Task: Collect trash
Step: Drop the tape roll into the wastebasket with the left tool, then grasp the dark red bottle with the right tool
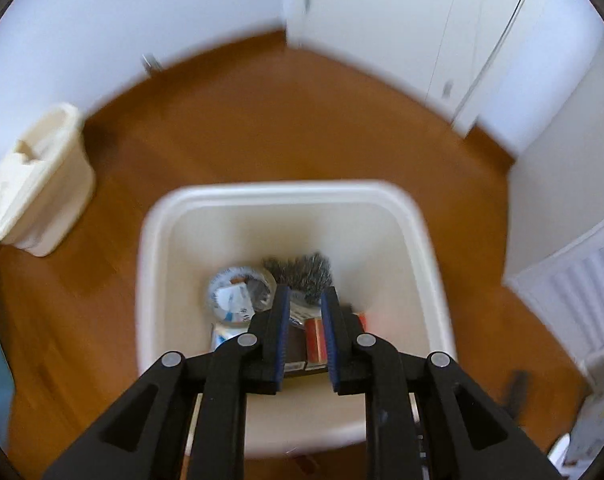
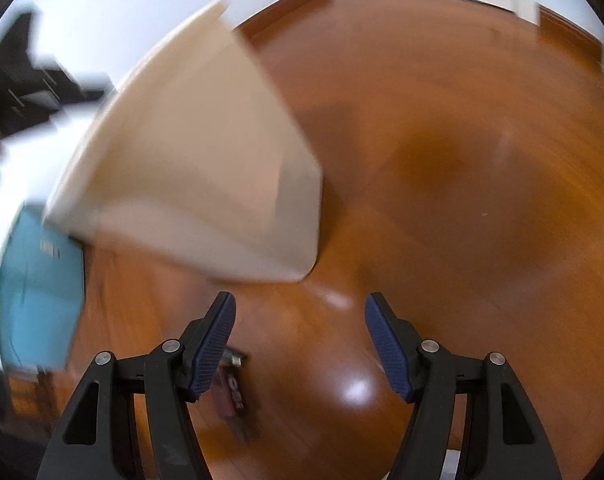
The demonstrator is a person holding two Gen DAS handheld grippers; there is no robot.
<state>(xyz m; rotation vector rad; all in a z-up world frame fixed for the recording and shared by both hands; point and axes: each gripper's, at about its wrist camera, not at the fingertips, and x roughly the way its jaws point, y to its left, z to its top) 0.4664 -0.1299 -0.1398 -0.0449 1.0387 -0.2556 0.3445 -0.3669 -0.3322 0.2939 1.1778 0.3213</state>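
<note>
Landmark: the white bin [image 1: 290, 196], standing on the wooden floor [image 1: 262, 128]; all places below are given relative to it.
Left claw [image 1: 305, 328]: I hold it directly above the bin's mouth, pointing down into it. Jaws stand a narrow gap apart with nothing between the pads; I judge this the posture of a drop just made.
Bin contents: a clear wrapper [image 1: 238, 296], a grey crumpled wad [image 1: 302, 276] and a red carton [image 1: 315, 340] lie at the bottom, so collected trash sits inside the bin.
Right claw [image 2: 300, 344]: jaws wide apart, empty, low over the floor beside the bin's outer wall [image 2: 206, 168].
Remaining trash: a small dark reddish item [image 2: 230, 392] lies on the floor just outside the bin, by my right claw's left finger; too blurred to identify.
Judgement: the right claw's spread suits taking that item next.
Second bin [image 1: 38, 184]: lidded, well apart from the landmark, against the wall.
</note>
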